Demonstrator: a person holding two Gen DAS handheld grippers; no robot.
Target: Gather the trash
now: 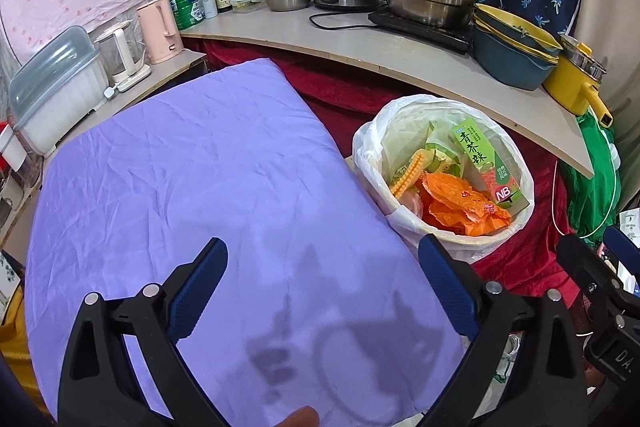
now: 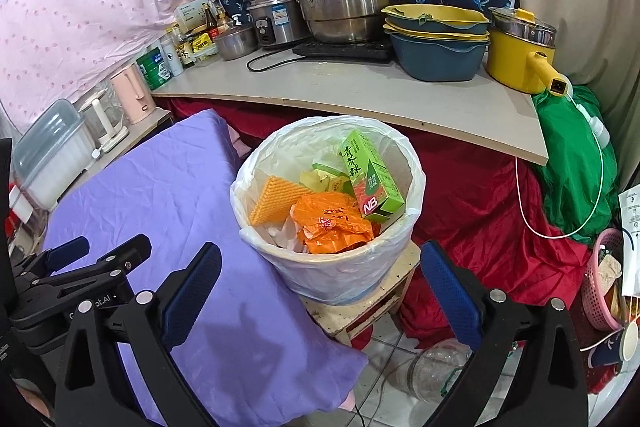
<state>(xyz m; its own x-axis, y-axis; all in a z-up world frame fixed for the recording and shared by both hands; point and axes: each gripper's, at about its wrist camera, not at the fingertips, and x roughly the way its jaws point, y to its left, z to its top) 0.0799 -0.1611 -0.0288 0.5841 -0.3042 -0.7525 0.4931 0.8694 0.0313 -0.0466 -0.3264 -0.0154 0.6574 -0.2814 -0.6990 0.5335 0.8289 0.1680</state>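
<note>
Both claws (image 1: 324, 263) (image 2: 320, 267) wide apart, empty; trash in bin (image 2: 256, 187).

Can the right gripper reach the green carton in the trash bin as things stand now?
Probably yes. The right gripper is open and empty, pointing down toward the bin. The bin has no lid, and the green carton stands on top of the other trash against the far wall, with nothing over it.

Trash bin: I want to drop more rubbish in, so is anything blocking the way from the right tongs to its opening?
Nothing visible does. The right tongs stand open and empty just in front of the trash bin, whose top is uncovered; the green carton and orange wrapper lie inside, below the rim.
</note>
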